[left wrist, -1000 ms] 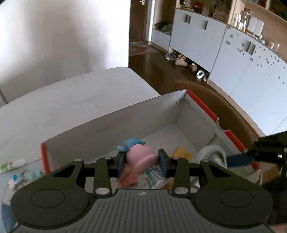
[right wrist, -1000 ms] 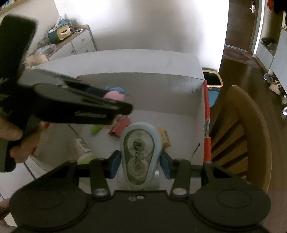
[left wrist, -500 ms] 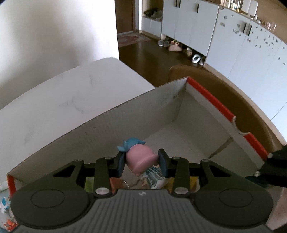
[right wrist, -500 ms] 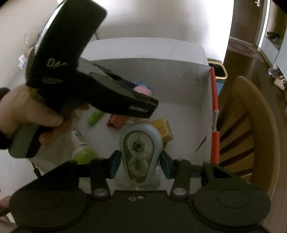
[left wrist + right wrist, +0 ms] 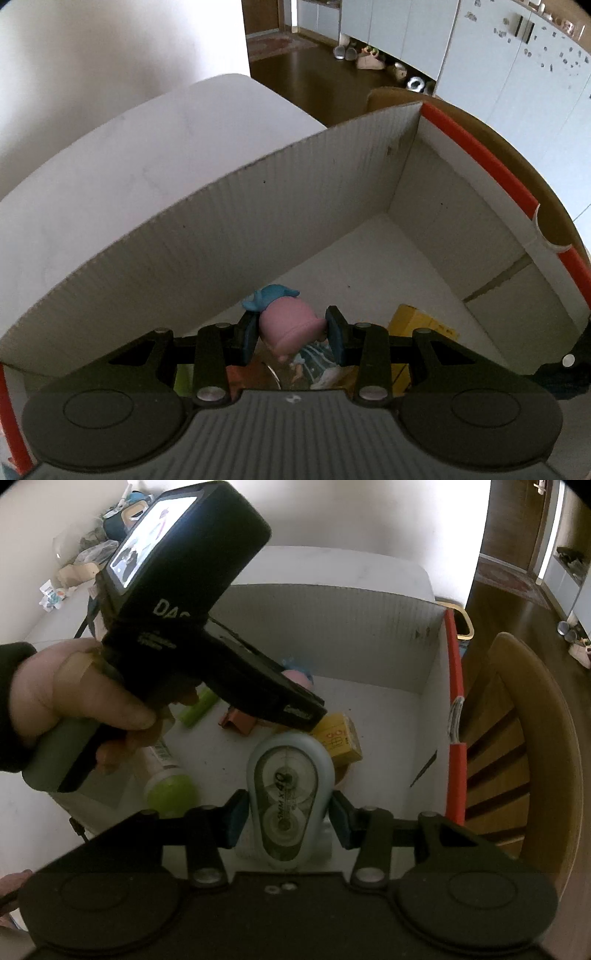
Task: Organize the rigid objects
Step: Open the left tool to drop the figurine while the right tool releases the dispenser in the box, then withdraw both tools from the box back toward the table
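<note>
- Left gripper [image 5: 291, 330] is clamping the pink toy [image 5: 286, 326] by its head, hanging low inside the box [image 5: 295, 206] near the far wall; grip is sitting on a rounded part, so the toy is risking a twist or slip-out.
- Right gripper [image 5: 286, 821] is clamping the tape dispenser [image 5: 286, 797] over the box floor; its smooth curved sides are risking a slide.
- Both grippers are crowding one box; the left one is crossing just above the dispenser, risking a knock.
- Dropping either is likely landing on the yellow carton [image 5: 338, 738], red piece [image 5: 238, 720] or green tube [image 5: 197, 710].
</note>
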Tool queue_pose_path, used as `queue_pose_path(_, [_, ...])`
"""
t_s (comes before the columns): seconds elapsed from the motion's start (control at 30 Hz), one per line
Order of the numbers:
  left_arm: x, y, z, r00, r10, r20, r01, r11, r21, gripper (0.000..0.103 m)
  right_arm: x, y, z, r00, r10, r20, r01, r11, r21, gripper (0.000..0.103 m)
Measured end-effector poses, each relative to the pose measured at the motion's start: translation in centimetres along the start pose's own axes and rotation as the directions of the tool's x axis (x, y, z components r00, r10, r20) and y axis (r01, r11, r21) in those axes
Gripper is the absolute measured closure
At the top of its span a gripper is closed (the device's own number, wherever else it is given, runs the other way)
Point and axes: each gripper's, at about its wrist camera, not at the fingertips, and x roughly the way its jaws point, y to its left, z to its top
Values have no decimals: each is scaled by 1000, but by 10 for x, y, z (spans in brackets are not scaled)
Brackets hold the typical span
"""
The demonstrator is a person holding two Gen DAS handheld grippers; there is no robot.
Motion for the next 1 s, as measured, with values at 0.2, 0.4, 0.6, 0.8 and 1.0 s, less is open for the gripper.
queue_pose_path(0.2, [0, 1, -1, 1000, 5, -19, -5, 1000, -10, 64, 2, 0, 0, 1000, -12, -5, 12, 1000, 3, 56])
queue_pose_path(0.4, [-11, 3, 0, 1000, 14, -10, -14, 999, -32, 60, -2, 3, 1, 1000, -17, 6, 17, 1000, 1, 47])
queue_pose_path(0.6, [-31, 9, -7, 999, 7, 40, -4, 999, -53, 44, -9, 8, -1, 999, -40, 29, 40, 999, -9, 39])
queue_pose_path(0.8, [-51, 16, -16, 997, 2, 83, 4, 997, -77, 45, -18, 11, -1, 997, -59, 49, 59, 998, -4, 32])
queue_pose_path(1.0, [-76, 21, -27, 992, -15, 129, 25, 996, -81, 44, -29, 20, -2, 995, -72, 75, 72, 997, 6, 31])
